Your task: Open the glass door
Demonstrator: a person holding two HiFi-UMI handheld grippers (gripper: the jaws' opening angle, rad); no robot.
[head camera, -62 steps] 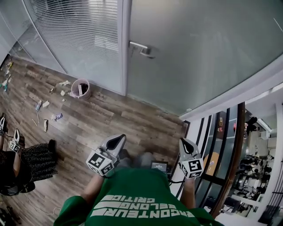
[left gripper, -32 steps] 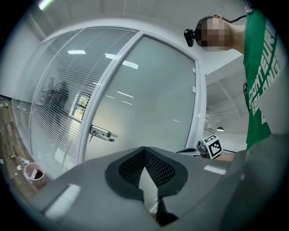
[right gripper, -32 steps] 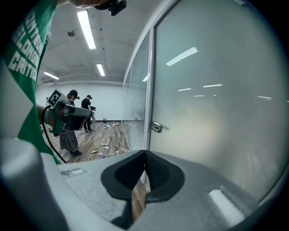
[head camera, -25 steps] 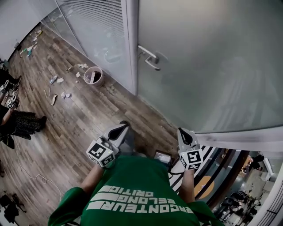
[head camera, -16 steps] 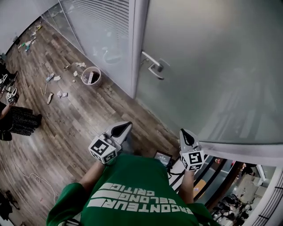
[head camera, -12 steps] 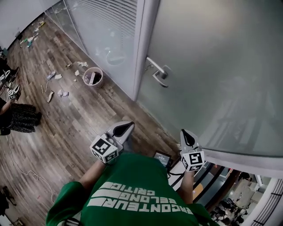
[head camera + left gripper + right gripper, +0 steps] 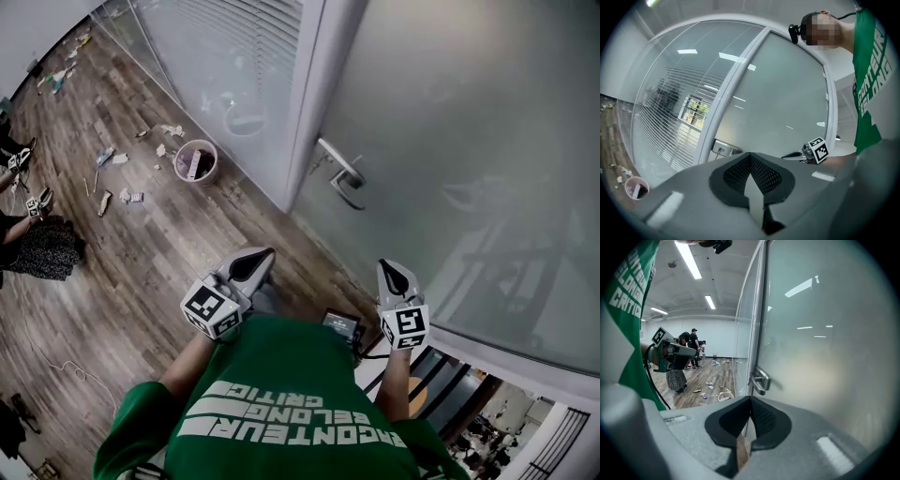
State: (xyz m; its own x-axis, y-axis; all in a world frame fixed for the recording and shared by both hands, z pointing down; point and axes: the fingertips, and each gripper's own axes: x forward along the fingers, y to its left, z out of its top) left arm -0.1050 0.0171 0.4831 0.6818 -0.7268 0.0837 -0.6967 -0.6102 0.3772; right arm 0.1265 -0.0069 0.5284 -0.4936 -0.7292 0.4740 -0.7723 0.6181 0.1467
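The frosted glass door (image 7: pixel 469 131) stands closed ahead of me, its metal lever handle (image 7: pixel 341 174) at the left edge beside the white frame. In the right gripper view the handle (image 7: pixel 760 380) sits just above my jaws, some way off. My left gripper (image 7: pixel 262 253) is shut and empty, low over the floor and well short of the door. My right gripper (image 7: pixel 385 265) is also shut with nothing in it, closer to the door's foot. From the left gripper view I see the lock plate (image 7: pixel 723 148) and the right gripper's marker cube (image 7: pixel 818 149).
A glass wall with blinds (image 7: pixel 225 66) runs left of the door. A pink waste bin (image 7: pixel 195 160) stands at its foot, with scraps of litter (image 7: pixel 112 173) scattered on the wood floor. People stand farther back in the room (image 7: pixel 693 348).
I have come closer to the door: the handle has grown larger and slid down and right in the head view. Both grippers travelled along with me and stayed shut.
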